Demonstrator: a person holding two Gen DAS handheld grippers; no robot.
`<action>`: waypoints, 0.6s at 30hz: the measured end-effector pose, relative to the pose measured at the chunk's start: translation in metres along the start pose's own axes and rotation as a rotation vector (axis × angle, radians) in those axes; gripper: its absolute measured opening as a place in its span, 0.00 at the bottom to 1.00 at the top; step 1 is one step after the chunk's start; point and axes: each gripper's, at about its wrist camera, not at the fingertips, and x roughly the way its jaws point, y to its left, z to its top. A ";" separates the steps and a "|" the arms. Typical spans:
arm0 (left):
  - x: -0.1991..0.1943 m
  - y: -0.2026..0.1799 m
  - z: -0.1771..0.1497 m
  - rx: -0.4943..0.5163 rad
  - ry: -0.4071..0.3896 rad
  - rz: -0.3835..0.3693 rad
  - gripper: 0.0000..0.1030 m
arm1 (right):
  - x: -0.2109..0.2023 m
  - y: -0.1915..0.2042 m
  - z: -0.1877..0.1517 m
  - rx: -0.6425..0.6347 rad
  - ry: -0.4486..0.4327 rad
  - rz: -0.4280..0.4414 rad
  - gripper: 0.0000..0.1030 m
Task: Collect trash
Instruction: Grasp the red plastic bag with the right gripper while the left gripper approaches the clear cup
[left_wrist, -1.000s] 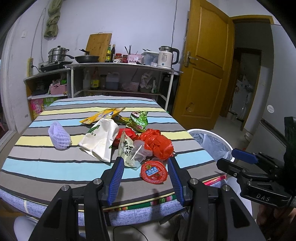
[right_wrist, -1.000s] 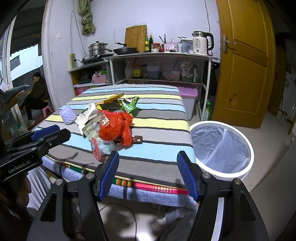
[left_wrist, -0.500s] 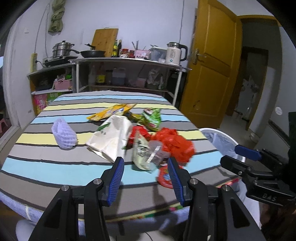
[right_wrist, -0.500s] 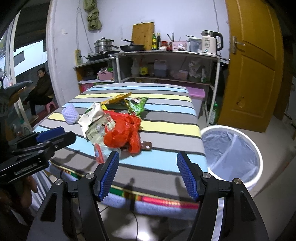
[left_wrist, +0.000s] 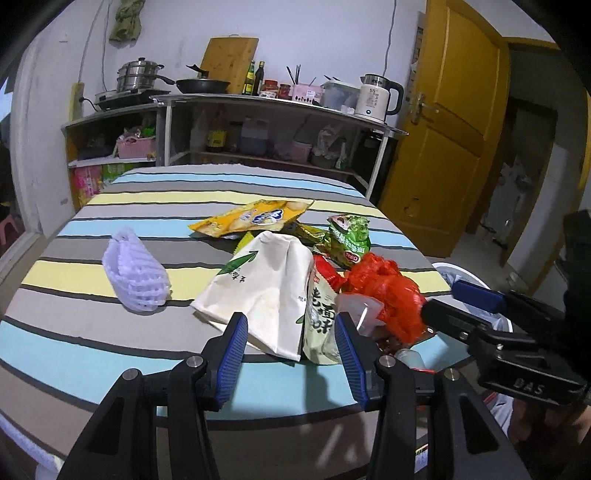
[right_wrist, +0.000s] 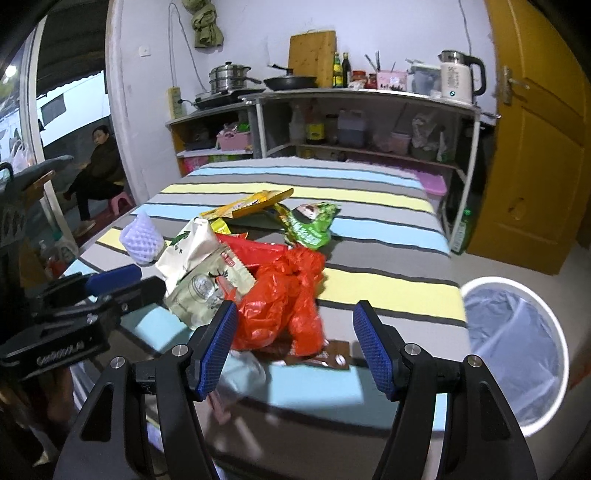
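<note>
The left gripper (left_wrist: 290, 341) hangs with its blue-padded fingers (left_wrist: 232, 354) spread wide and holding nothing, over the near edge of the striped table (left_wrist: 92, 332); between the pads lie the lower corners of a white paper bag (left_wrist: 266, 291) and a pale snack pouch (left_wrist: 323, 321), whose bottom is hidden behind the right finger. The right gripper (right_wrist: 295, 343) is likewise wide open and empty, near the table's near right corner, with a crumpled red plastic bag (right_wrist: 284, 302) just ahead of its left finger. Below that bag a small brown wrapper (right_wrist: 334, 352) and something whitish are too blurred to make out. A clear plastic cup (right_wrist: 201, 288) lies against the pouch, partly covered by the red bag. Further in lie a green snack bag (left_wrist: 349, 240), a yellow chip bag (left_wrist: 251, 218) and, well apart toward the left edge, a lilac foam net (left_wrist: 135, 273). The lined trash bin (right_wrist: 517, 339) stands on the floor beside the right corner; in the left view the right gripper hides most of it.
</note>
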 end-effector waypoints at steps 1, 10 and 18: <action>0.001 0.000 0.000 0.002 0.000 -0.002 0.47 | 0.002 0.001 0.001 -0.002 0.005 0.008 0.64; 0.004 0.001 0.001 -0.011 0.003 -0.006 0.47 | 0.011 0.005 0.015 -0.006 0.002 0.037 0.63; 0.002 -0.004 0.005 0.016 -0.005 -0.038 0.47 | 0.041 -0.017 0.013 0.079 0.114 -0.002 0.54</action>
